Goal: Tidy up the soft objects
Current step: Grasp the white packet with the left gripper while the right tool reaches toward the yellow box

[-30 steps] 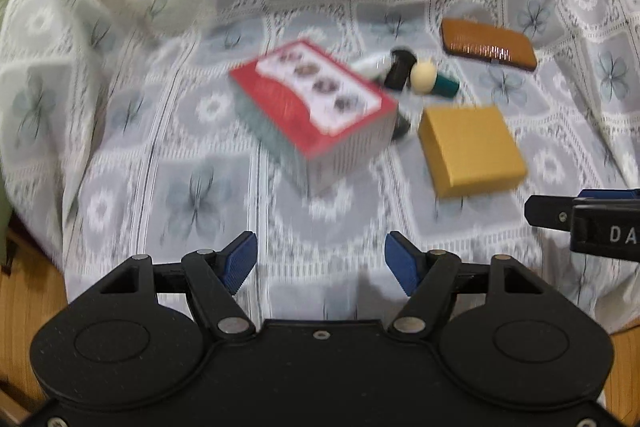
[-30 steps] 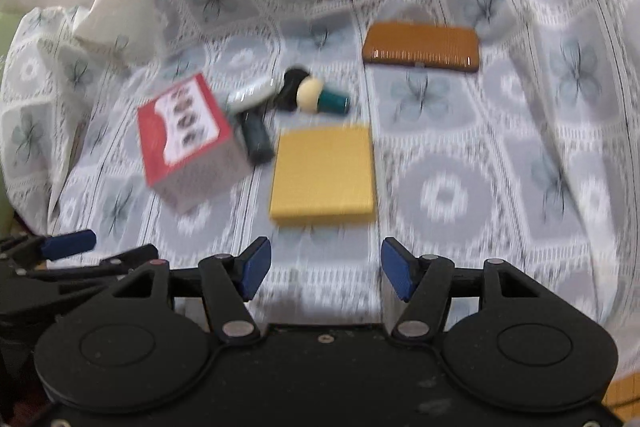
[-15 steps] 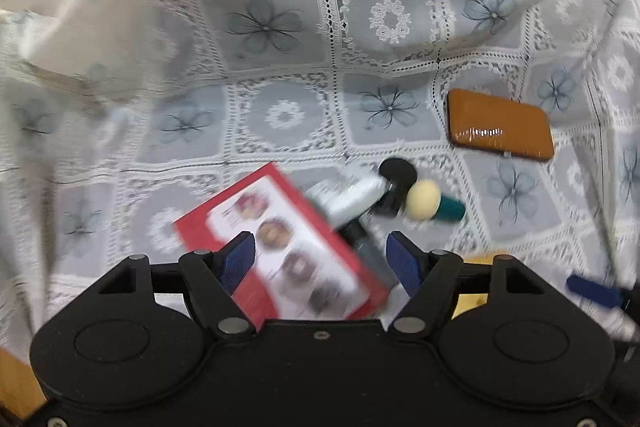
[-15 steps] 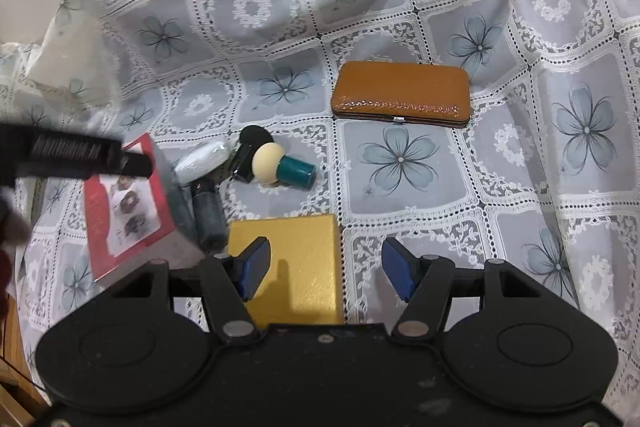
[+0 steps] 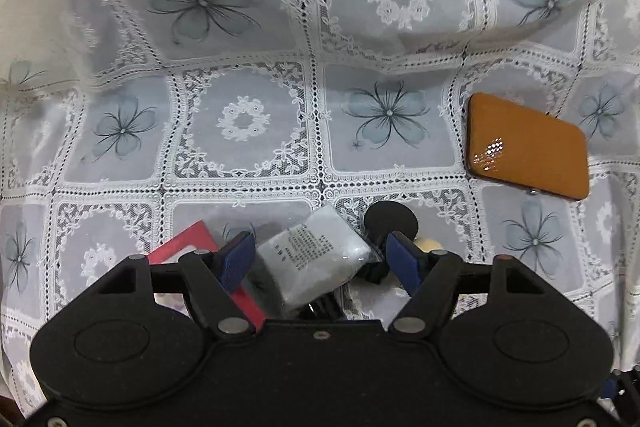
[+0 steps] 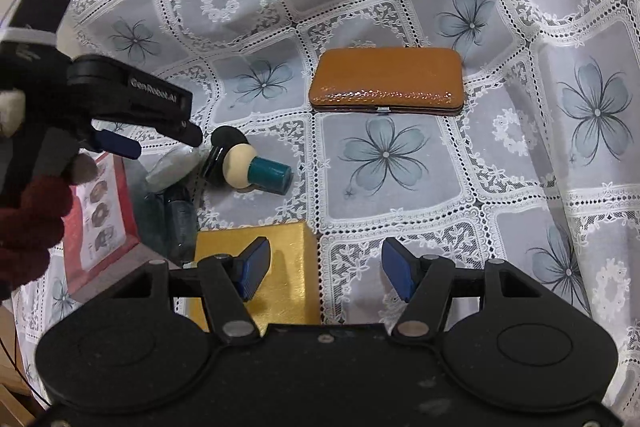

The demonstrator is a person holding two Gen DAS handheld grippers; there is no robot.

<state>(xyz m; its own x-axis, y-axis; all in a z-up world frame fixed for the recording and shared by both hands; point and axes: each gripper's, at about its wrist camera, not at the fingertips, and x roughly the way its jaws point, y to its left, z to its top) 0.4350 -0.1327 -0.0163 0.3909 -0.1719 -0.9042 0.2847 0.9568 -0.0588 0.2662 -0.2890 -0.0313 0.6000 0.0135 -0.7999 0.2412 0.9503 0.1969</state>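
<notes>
The left gripper [image 5: 320, 259] hovers, fingers apart, straddling the grey packet [image 5: 312, 259] beside the red box [image 6: 100, 215]; it should lower squarely before closing. Right gripper [image 6: 324, 271] waits, fingers apart.

Lace floral tablecloth [image 6: 500, 163] filling the frame, with a strip of wooden surface [image 6: 10, 379] at lower left corner.

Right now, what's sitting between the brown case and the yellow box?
Only bare lace tablecloth lies between the brown case and the yellow box; the right wrist view shows it. The teal-handled sponge lies off to the left.
</notes>
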